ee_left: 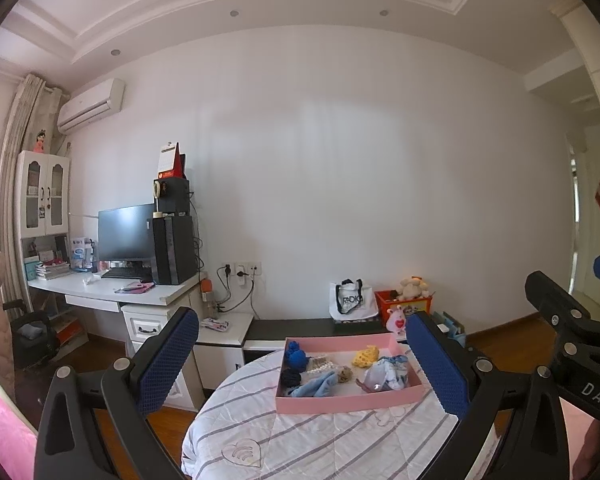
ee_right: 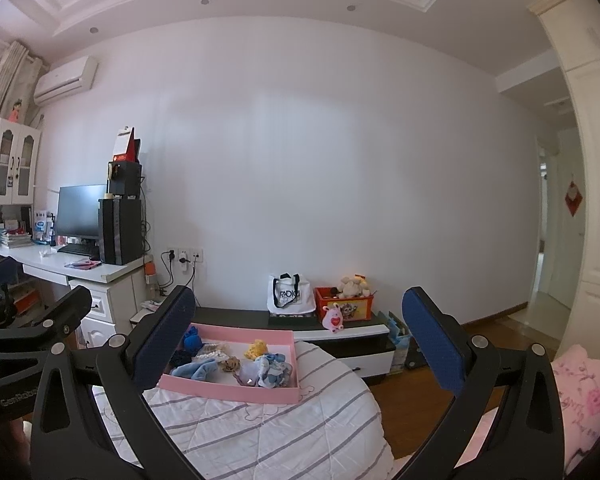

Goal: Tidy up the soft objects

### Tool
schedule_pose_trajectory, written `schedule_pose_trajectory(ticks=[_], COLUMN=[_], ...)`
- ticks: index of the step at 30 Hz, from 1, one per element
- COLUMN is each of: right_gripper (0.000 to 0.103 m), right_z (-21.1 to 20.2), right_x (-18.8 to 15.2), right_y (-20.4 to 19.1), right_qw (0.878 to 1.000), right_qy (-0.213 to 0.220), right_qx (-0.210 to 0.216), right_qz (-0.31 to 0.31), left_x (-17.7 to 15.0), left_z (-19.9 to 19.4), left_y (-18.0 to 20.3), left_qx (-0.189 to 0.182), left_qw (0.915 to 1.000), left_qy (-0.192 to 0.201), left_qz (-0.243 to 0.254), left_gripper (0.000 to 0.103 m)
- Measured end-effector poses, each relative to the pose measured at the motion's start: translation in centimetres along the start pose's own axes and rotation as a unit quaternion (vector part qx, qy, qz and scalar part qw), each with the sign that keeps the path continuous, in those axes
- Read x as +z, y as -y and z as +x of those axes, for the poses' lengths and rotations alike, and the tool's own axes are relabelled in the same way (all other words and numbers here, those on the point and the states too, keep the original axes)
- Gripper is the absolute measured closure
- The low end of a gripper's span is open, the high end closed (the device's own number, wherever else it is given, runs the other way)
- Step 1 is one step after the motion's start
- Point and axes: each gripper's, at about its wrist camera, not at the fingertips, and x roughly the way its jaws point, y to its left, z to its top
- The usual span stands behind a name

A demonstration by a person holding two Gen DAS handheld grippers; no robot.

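We see the pink tray lying flat near the far edge of the striped quilt, its long axis running left to right. Its soft things, a yellow knit piece and a light blue cloth among them, overlap and are hard to tell apart. The tray sits ahead between the spread, empty fingers of the left gripper; the right gripper is also open, with the tray ahead toward its left finger.

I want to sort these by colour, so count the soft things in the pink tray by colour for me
In the pink tray, as far as the left wrist view shows:
Royal blue: 1
Dark navy: 1
Light blue: 2
Yellow: 1
Tan: 1
Cream beaded: 1
Total: 7
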Motion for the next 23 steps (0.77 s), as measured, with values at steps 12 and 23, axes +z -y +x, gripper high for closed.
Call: schedule_pose_trajectory(ticks=[12,23], right_gripper=[0.000,0.000], right_z=[-0.41,-0.48], right_x=[0.10,0.08], right_y=[0.23,0.48], right_qw=[1.000,1.000], right_qy=[0.007,0.006], right_qx=[0.003,0.002], right_qz=[0.002,0.003], left_x=[0.04,-0.01], left_z=[0.03,-0.12], left_y=[-0.17,0.05], left_qx=[0.005,0.006], left_qw=[1.0000,1.0000], left_qy=[-0.001,0.000], left_qz=[-0.005,-0.007], left_gripper=[0.000,0.000])
